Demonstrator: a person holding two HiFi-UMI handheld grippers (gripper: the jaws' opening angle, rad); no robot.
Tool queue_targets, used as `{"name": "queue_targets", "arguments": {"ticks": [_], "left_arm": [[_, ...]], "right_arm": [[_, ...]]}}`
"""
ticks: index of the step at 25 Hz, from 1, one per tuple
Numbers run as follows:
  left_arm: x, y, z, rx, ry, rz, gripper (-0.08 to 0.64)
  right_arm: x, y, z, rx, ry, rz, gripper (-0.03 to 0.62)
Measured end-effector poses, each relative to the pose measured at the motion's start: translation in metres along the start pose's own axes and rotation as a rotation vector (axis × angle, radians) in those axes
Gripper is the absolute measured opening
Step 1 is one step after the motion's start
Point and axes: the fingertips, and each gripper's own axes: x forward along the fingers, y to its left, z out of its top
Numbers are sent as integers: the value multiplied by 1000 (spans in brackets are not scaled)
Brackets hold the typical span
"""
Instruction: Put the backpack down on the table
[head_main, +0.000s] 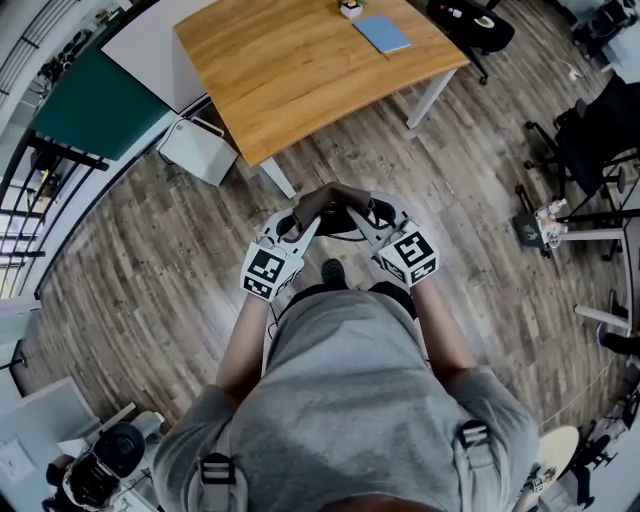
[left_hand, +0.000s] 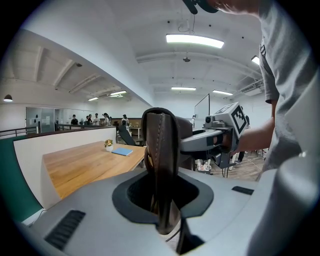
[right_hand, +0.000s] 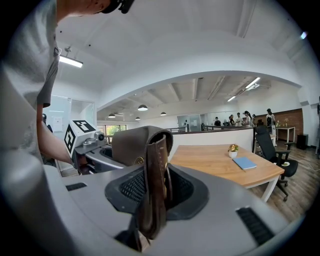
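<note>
A dark brown leather backpack (head_main: 334, 204) hangs in front of the person, over the wooden floor, short of the wooden table (head_main: 290, 70). My left gripper (head_main: 298, 222) is shut on a brown leather strap (left_hand: 161, 150) at the bag's left side. My right gripper (head_main: 366, 220) is shut on another strap (right_hand: 153, 175) at its right side. The left gripper view shows the right gripper (left_hand: 220, 136) just behind the bag. In the right gripper view the left gripper (right_hand: 84, 140) sits past the bag's body (right_hand: 131, 145). Most of the bag is hidden below the jaws.
On the table's far end lie a blue notebook (head_main: 383, 33) and a small potted plant (head_main: 350, 8). A white box (head_main: 198, 150) stands by the table's left leg, next to a green partition (head_main: 95, 105). Office chairs (head_main: 478, 24) and stands (head_main: 590, 130) line the right side.
</note>
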Motion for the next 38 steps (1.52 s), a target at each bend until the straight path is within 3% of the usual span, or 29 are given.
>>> {"name": "queue_targets", "arguments": {"ticks": [20,38], "left_arm": [[3,28,-5,25,40,-14,77],[53,83,19,5,42,28,77]], "right_arm": [[28,-7,0,25,-15,-8,95],[73,-72,19,15,-7,35,95]]}}
